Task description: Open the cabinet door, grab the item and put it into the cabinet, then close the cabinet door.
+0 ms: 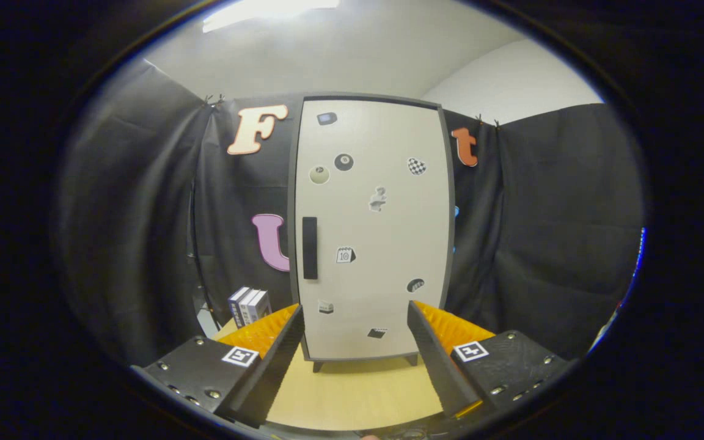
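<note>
Both fingers (278,348) of the gripper (355,321) sit spread wide, empty, facing the closed cabinet door (373,226); books (248,305) far left.

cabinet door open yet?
No, the cabinet door sits flush in its frame with the black handle untouched, and the open gripper is short of it.

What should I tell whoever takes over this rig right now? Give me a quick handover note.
Gripper: open, holding nothing, aimed at the cabinet standing on the table.
Cabinet door: shut; its black handle sits on the door's left side, beyond the fingers.
Boxes stand left of the cabinet, probably the item to store.
Done: nothing yet.
Left: open the door, put the item inside, close the door.
</note>
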### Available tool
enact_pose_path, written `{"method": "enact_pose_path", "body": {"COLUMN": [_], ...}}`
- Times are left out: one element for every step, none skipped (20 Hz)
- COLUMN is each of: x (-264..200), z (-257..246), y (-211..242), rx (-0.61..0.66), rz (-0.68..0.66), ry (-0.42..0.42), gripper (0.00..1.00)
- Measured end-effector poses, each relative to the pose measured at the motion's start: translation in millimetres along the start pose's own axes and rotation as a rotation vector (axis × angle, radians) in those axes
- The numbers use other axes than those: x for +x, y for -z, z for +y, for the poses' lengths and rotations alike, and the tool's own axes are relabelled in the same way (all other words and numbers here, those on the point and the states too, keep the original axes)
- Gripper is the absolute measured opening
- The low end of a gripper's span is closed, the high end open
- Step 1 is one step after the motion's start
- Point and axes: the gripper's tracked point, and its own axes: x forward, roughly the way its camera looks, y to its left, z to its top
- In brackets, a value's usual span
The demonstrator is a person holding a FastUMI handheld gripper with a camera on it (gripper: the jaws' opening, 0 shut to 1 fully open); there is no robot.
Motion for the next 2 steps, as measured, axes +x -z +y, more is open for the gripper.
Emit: {"method": "enact_pose_path", "body": {"x": [-2.8,-4.2], "z": [0.3,0.3], "y": [-2.1,-3.3], "rx": [0.007,0.014], "rz": [-0.009,-0.014], "ry": [0.003,0.004], "gripper": [1.0,1.0]}}
